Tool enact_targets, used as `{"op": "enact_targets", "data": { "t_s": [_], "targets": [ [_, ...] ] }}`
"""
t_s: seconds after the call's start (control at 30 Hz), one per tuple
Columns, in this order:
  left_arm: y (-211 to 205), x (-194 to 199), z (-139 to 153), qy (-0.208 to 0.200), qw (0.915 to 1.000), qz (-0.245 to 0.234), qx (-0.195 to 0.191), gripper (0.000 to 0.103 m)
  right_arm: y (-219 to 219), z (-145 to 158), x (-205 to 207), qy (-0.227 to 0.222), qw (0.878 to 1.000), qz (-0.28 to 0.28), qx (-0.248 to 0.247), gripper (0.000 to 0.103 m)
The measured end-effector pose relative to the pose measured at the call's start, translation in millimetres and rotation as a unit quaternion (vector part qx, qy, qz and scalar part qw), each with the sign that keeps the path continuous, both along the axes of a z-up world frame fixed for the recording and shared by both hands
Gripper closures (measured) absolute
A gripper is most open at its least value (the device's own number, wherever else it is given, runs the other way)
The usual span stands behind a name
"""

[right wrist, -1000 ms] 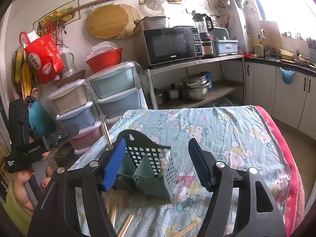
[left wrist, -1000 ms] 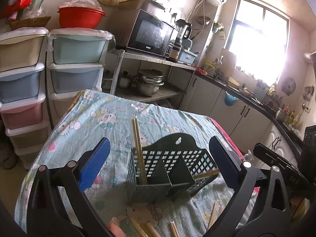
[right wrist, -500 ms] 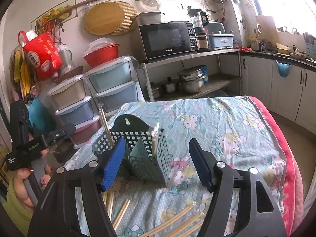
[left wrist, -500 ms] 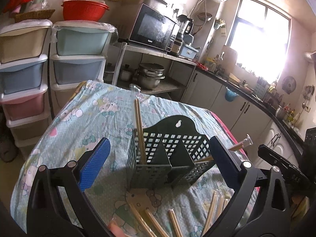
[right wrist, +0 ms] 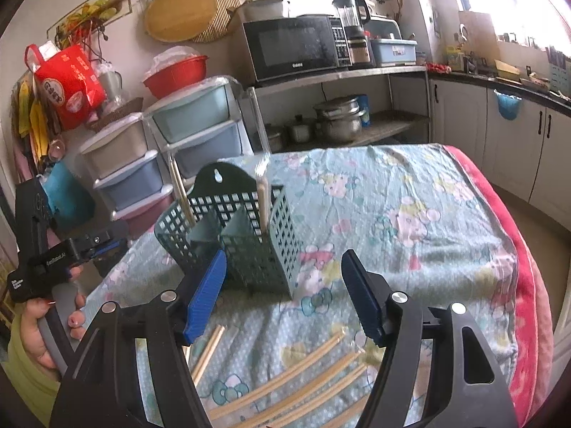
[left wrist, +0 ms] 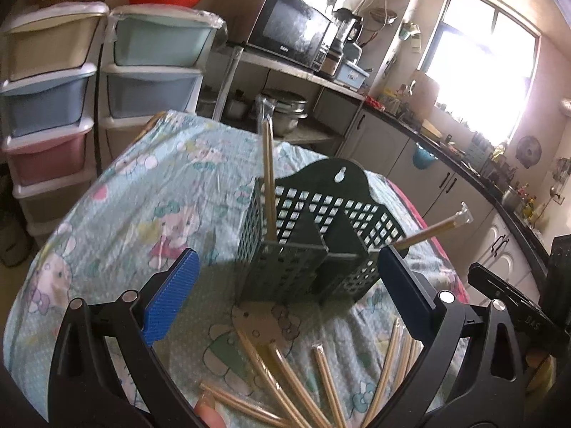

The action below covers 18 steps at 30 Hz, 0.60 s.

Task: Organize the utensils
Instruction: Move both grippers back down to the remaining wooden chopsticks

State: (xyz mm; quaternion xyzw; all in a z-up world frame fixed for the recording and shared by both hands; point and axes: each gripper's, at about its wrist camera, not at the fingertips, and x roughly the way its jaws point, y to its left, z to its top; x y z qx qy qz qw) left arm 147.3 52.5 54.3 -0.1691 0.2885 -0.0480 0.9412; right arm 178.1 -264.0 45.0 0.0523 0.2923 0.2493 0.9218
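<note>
My left gripper (left wrist: 285,292) hangs above the table with its blue pads spread wide apart and nothing between them. My right gripper (right wrist: 283,294) is likewise wide apart and empty, held over the near part of the table.

The dark green utensil holder (left wrist: 314,242) stands upright on the cartoon-print tablecloth (left wrist: 142,207), ahead of both grippers. It is a mesh caddy split into compartments by solid dividers, with a rounded back plate that has a hanging hole. From the left wrist view, one wrapped pair of chopsticks (left wrist: 268,185) stands nearly upright in the left-hand compartment, and a second wrapped pair (left wrist: 433,230) leans out to the right from the right-hand compartment. From the right wrist view both pairs poke up out of the holder (right wrist: 246,235), one at each end.

More wrapped chopsticks (left wrist: 303,385) lie loose on the cloth in front of the holder, fanned out beneath my grippers; the right wrist view shows the same loose chopsticks (right wrist: 303,385) lying near its fingers.

Behind the table are stacked plastic drawers (right wrist: 192,132) and a microwave (right wrist: 296,46) on a metal shelf.
</note>
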Motion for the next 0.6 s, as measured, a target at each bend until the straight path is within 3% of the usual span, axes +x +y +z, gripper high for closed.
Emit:
{"op": "enact_targets", "data": {
  "t_s": [0.6],
  "targets": [
    [-11, -5, -44, 0.06, 0.9981, -0.011, 0.006, 0.011, 5, -51, -3, 0.062, 0.997, 0.02, -0.036, 0.038]
  ]
}}
